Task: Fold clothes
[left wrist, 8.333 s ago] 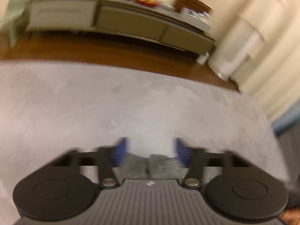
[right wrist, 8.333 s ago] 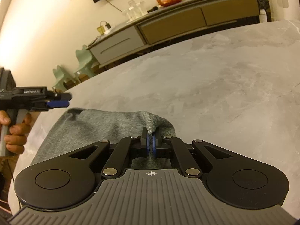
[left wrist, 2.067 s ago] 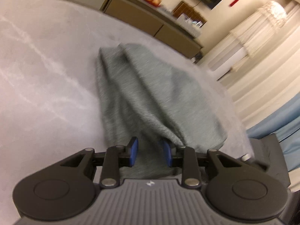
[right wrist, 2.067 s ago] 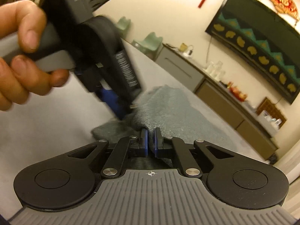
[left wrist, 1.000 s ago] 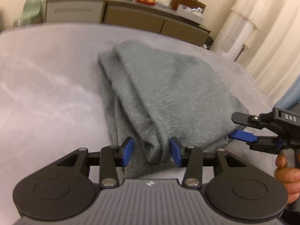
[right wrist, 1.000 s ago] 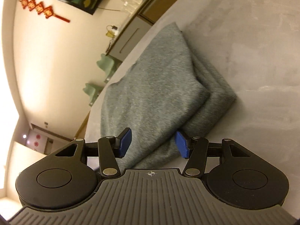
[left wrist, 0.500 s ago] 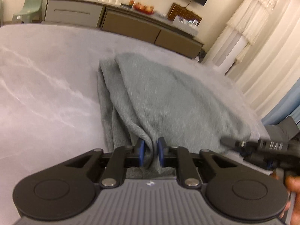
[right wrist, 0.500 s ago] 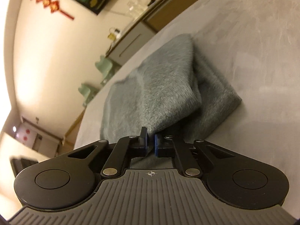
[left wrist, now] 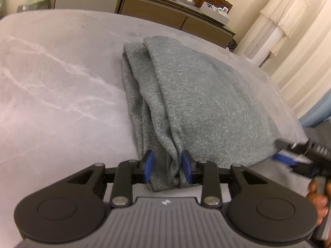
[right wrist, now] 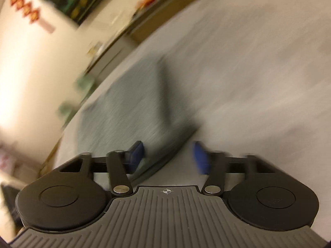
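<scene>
On the grey marble table (left wrist: 51, 95) lies the folded grey cloth (left wrist: 202, 103), its layered edge facing left in the left wrist view. Left gripper (left wrist: 167, 169) straddles the near corner, jaws opening, the fabric between the blue pads but not pinched. Right gripper (right wrist: 168, 155) sits at the cloth's other near corner in a blurred view, jaws opening wide, the hem just inside its left pad. Beyond the table stands a sideboard (left wrist: 144, 6).
</scene>
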Action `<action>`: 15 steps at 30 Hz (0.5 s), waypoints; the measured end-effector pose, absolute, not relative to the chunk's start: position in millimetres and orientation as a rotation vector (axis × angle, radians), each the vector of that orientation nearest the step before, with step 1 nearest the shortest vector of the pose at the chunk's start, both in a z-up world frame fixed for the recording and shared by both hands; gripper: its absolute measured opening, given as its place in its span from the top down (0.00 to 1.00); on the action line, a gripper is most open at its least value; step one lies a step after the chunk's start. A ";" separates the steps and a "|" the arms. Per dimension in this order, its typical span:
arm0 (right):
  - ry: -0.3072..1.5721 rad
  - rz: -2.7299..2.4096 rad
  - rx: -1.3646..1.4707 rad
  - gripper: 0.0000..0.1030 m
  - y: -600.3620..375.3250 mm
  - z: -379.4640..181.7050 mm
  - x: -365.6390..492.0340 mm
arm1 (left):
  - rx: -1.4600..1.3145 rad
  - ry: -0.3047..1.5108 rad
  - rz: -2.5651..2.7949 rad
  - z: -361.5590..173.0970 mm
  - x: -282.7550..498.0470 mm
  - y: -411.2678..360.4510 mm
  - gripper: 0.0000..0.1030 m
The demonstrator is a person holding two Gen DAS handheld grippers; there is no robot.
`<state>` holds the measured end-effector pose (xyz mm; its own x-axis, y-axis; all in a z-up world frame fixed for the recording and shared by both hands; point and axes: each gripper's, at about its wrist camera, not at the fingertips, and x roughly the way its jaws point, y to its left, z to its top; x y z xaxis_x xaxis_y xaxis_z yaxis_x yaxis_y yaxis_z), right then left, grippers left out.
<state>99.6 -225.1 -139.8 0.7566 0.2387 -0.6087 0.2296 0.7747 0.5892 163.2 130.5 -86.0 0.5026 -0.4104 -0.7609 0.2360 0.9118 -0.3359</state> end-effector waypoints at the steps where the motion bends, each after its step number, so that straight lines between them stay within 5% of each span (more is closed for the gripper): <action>1: 0.704 -0.030 0.686 0.41 -231.7 -136.5 95.8 | -0.195 0.967 -0.394 -86.5 163.2 130.2 0.69; 6: 0.572 0.092 0.478 0.44 -214.0 -115.4 88.4 | -0.186 0.954 -0.398 -89.2 169.0 126.4 0.69; 15: 0.673 0.115 0.167 0.55 -177.7 -135.7 156.9 | -0.147 0.885 -0.405 -95.9 222.8 118.0 0.69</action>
